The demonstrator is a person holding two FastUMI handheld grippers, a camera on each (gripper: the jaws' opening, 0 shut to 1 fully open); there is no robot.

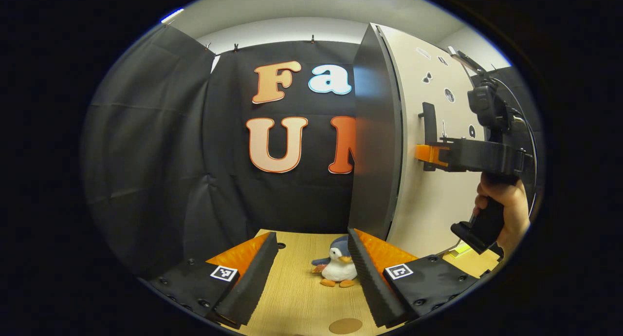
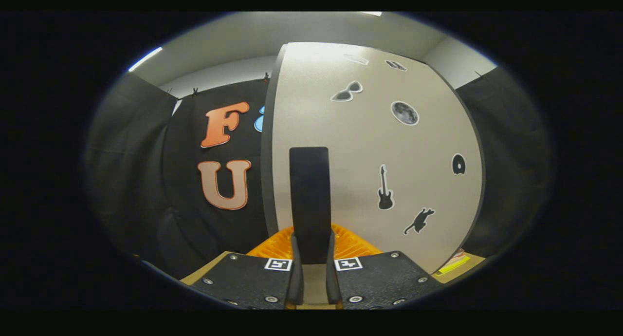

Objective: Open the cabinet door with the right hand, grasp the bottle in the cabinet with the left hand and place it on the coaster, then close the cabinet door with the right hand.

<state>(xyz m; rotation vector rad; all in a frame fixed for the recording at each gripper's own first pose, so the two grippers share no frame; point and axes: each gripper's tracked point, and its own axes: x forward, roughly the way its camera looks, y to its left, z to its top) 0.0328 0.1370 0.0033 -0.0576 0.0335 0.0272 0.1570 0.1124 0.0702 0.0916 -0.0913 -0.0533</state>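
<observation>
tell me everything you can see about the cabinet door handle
The handle is a plain black vertical bar, matte, standing off the pale cabinet door near its free edge. The right gripper is shut on it, one finger on each side. In the left gripper view the handle sticks out from the door's face.

Matt pale cabinet door (image 2: 370, 180), wood-grain table (image 1: 302, 287), plush penguin (image 1: 337, 268).
</observation>
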